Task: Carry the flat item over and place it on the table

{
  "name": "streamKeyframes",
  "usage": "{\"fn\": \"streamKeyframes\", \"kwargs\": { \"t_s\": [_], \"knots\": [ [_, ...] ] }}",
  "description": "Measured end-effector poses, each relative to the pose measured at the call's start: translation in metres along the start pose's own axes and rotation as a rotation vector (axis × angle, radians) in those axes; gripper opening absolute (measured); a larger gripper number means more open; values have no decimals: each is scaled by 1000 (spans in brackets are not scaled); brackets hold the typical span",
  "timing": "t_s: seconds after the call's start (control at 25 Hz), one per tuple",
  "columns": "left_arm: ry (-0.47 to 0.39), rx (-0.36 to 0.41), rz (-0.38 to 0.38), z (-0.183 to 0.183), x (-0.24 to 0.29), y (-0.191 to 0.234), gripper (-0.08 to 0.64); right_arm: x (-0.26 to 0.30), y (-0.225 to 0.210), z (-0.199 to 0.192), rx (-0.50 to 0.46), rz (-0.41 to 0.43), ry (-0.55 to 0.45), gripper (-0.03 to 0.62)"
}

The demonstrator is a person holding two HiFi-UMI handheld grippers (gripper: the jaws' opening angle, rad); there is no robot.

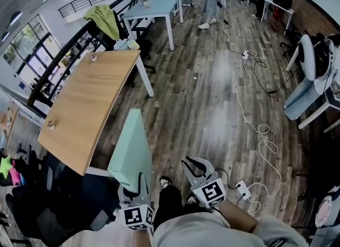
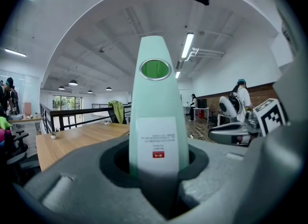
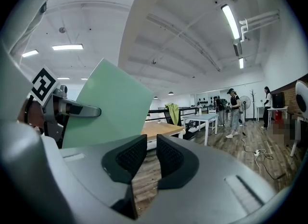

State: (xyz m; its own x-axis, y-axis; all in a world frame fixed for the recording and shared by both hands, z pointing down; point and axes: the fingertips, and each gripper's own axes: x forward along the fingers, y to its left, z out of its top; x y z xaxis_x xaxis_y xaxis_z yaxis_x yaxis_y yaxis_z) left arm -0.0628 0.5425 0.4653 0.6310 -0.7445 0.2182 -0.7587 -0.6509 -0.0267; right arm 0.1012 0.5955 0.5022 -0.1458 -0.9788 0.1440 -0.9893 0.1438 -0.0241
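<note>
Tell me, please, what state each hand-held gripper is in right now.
Left hand-held gripper: closed on the green board.
Right hand-held gripper: slightly open, empty.

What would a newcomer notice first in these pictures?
First comes the mint-green board, held on edge in the left gripper, low in the head view. Just left of it stands the long wooden table. The right gripper holds nothing, and its jaws stand slightly apart beside the board.
</note>
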Motion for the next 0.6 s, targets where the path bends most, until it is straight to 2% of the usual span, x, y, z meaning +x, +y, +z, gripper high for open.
{"fn": "streamKeyframes", "kwargs": {
  "t_s": [0.36, 0.6],
  "knots": [
    [-5, -11, -13, 4, 39, 11, 147, 26, -21, -2, -18, -15, 25, 83],
    [6, -11, -42, 5, 70, 30, 147, 63, -28, -2, 4, -16, 31, 83]
  ]
}}
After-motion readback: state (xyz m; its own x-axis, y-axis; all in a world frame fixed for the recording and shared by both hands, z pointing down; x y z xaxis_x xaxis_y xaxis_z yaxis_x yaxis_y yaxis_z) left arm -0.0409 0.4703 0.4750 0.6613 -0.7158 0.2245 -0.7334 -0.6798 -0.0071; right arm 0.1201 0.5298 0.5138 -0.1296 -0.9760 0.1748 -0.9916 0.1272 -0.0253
